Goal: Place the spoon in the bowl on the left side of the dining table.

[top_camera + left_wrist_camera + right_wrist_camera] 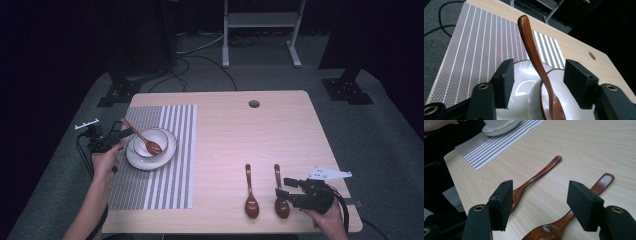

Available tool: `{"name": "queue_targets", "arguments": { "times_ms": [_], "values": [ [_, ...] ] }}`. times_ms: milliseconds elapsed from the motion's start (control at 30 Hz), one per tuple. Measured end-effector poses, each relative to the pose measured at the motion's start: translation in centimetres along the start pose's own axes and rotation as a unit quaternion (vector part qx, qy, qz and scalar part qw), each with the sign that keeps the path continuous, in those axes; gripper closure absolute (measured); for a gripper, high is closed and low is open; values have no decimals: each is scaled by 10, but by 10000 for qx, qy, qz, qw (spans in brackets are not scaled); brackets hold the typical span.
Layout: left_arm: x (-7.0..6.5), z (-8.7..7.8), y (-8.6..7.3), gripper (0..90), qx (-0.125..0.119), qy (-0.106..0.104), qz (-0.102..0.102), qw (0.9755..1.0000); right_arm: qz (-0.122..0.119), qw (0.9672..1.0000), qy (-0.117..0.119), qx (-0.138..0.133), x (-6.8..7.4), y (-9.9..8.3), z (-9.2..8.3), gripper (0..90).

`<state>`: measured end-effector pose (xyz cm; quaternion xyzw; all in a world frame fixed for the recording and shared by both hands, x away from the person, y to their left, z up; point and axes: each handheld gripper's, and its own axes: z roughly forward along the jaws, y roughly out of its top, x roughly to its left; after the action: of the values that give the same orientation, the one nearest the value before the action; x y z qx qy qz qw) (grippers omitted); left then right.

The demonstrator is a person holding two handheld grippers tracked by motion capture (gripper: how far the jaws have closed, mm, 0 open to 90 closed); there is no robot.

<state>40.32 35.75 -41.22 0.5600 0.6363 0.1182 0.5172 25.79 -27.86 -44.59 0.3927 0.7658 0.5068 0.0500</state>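
Wooden spoon (pixel 142 139) rests in the bowl (pixel 152 141) on its plate (pixel 137 160), between the left hand-held gripper's (pixel 122 138) parted jaws; right hand-held gripper (pixel 284 189), jaws apart, straddles a spoon on the surface (pixel 240 130).

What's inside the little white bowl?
A brown wooden spoon stands in the bowl, its handle leaning out over the rim. The spoon covers part of the bowl's bottom.
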Motion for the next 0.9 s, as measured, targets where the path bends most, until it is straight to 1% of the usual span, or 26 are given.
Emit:
{"name": "queue_targets", "arguments": {
  "times_ms": [67, 100, 167, 200, 300, 367, 400, 467, 500, 567, 600, 667, 733, 800, 900],
  "values": [
    [-1, -1, 0, 391, 21, 25, 23, 10000, 6, 10000, 0, -12, -1, 0, 0, 356],
    [-1, -2, -1, 350, 41, 32, 4, 10000, 24, 10000, -39, -30, -2, 0, -1, 343],
    [-1, -2, -1, 333, 40, 33, -20, 10000, 39, 10000, -48, -41, -2, 0, -1, 340],
    [-1, -3, -2, 300, 45, 22, -18, 10000, 57, 9999, -75, -84, -3, 0, -3, 334],
    [-3, -6, -4, 287, 14, 8, 47, 10000, 116, 9998, -95, -110, -3, -1, -5, 327],
    [-3, -8, -6, 274, 14, -8, 48, 10000, 134, 9997, -118, -137, -4, -1, -6, 321],
    [-3, -9, -7, 259, -3, -29, 9, 10000, 156, 9997, -115, -148, -4, -2, -6, 318],
    [-3, -11, -7, 246, -5, -47, 22, 10000, 200, 9996, -129, -163, -5, -2, -7, 312],
    [-4, -12, -8, 234, 6, -61, 40, 10000, 228, 9995, -129, -175, -5, -2, -7, 310],
    [-6, -15, -9, 208, 11, -52, 155, 9999, 224, 9995, -142, -196, -5, -1, -8, 307],
    [-7, -17, -9, 199, 11, -60, 161, 9999, 235, 9994, -145, -199, -5, -1, -8, 307],
    [-8, -19, -10, 194, 4, -132, 165, 9998, 229, 9994, -155, -205, -5, 0, -7, 305],
    [-10, -22, -12, 186, 1, -182, 239, 9995, 232, 9994, -168, -191, -4, 0, -7, 304],
    [-12, -23, -15, 169, 8, -230, 260, 9994, 223, 9994, -183, -177, -4, 0, -7, 302],
    [-15, -25, -20, 168, 29, -321, 330, 9989, 210, 9994, -218, -186, -3, -1, -8, 300]
  ]
}}
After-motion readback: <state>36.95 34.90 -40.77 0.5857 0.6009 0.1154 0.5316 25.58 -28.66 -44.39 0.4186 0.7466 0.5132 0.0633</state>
